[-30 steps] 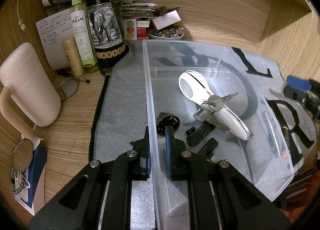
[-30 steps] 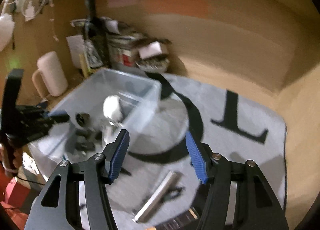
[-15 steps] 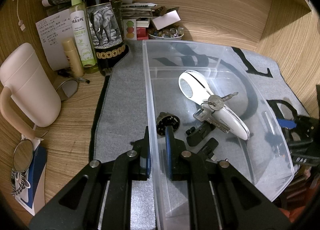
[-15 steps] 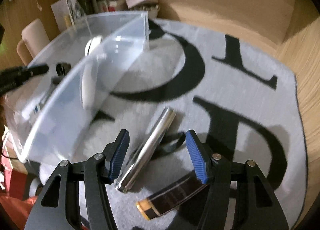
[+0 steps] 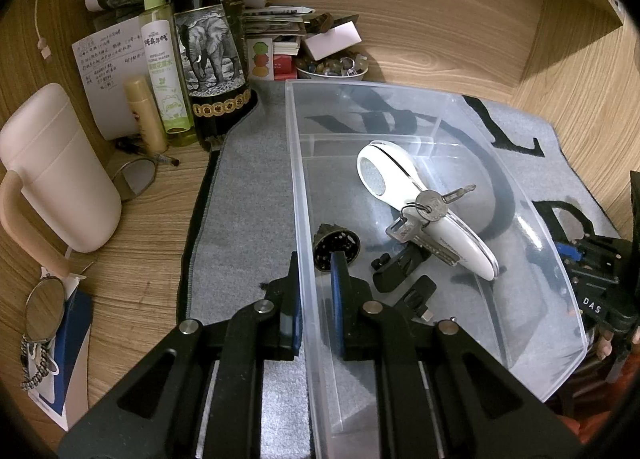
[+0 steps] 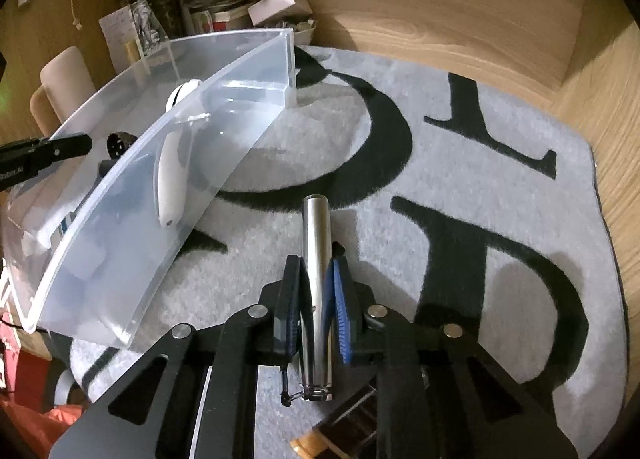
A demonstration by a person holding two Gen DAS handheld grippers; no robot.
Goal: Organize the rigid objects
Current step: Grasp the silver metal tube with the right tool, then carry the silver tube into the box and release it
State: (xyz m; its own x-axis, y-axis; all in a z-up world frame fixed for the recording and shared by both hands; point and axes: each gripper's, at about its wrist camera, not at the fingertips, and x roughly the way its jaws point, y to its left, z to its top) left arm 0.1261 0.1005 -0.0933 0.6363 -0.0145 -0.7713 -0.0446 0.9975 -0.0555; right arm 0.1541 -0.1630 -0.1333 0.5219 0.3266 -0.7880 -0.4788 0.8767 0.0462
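A clear plastic bin [image 5: 532, 199] stands on the grey lettered mat [image 5: 248, 195]. It holds a white handheld device [image 5: 400, 187] with keys [image 5: 430, 205] on it, a dark round cap [image 5: 338, 245] and black clips [image 5: 400, 263]. My left gripper [image 5: 316, 291] is shut on the bin's left wall. My right gripper [image 6: 316, 291] is shut on a silver metal tube [image 6: 316, 259] lying on the mat, right of the bin [image 6: 224, 119]. The right gripper also shows past the bin's right wall in the left wrist view [image 5: 592, 259].
A dark wine bottle [image 5: 212, 39], a green spray bottle [image 5: 164, 71], a beige mug [image 5: 56, 171], papers and a bowl of small items [image 5: 332, 67] crowd the back left. Glasses [image 5: 136, 179] lie on the wood. A brown-tipped dark object [image 6: 340, 431] lies under my right gripper.
My right gripper has come down over the silver tube and closed on it. The left gripper and the bin have not moved.
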